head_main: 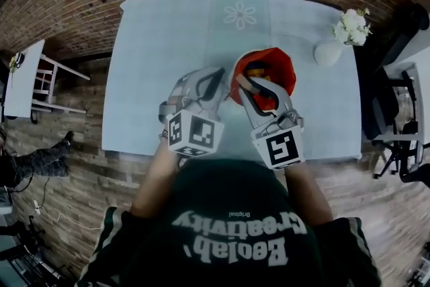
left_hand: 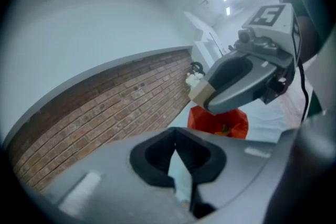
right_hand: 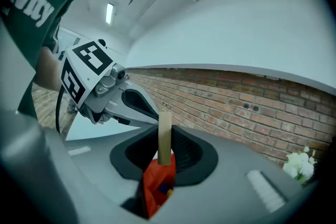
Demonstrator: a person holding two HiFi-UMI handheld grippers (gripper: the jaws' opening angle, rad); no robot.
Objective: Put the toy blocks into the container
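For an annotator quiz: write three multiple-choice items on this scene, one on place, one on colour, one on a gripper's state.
1. Where does the flower vase stand?
A. at the far right corner of the table
B. on a shelf
C. under the table

2. What colour is the container?
A. blue
B. red
C. green

3. The right gripper is:
A. open, empty
B. shut on a tan block
C. shut on a flower

Answers: A, the head view shows it there; B, its wall is red; B, the tan block stands clamped between its jaws.

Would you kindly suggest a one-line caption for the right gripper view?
Right gripper clamps a tan block before the red container, brick wall behind.
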